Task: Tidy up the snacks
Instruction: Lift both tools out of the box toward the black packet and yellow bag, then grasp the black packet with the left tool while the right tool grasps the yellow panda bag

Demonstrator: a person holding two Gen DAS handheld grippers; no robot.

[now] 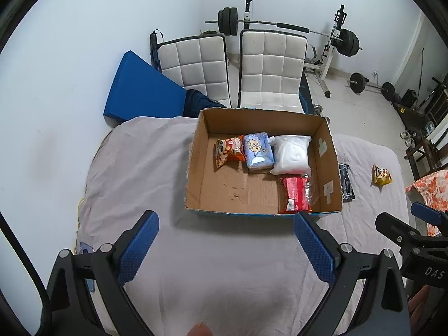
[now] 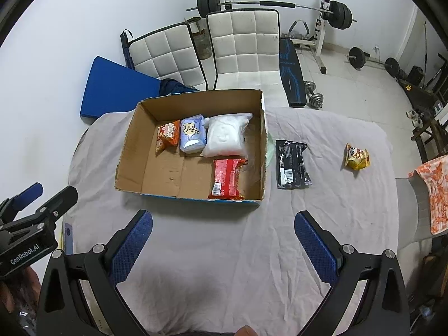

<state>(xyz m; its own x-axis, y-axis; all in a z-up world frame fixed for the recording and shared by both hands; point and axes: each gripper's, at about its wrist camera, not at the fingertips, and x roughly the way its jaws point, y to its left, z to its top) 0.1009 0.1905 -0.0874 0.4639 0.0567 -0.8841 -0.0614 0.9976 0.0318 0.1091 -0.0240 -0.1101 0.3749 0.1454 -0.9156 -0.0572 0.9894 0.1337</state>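
An open cardboard box (image 2: 131, 151) (image 1: 193, 173) stands on the cloth-covered table. Inside lie an orange snack bag (image 2: 168, 137) (image 1: 229, 149), a blue packet (image 2: 192, 136) (image 1: 258, 151), a white bag (image 2: 225, 137) (image 1: 291, 154) and a red packet (image 2: 226, 179) (image 1: 295, 194). Right of the box, on the cloth, lie a black packet (image 2: 292, 163) (image 1: 345, 182) and a small yellow snack bag (image 2: 357, 156) (image 1: 381, 175). My left gripper (image 1: 225, 246) and right gripper (image 2: 223, 245) both stand open and empty, held above the near side of the table, short of the box.
Two white padded chairs (image 2: 243, 44) stand behind the table, with a blue pad (image 2: 117, 89) at the left. A barbell rack (image 2: 322, 14), dumbbells and weights fill the floor at the back right. An orange-patterned cloth (image 2: 432, 193) hangs at the right edge.
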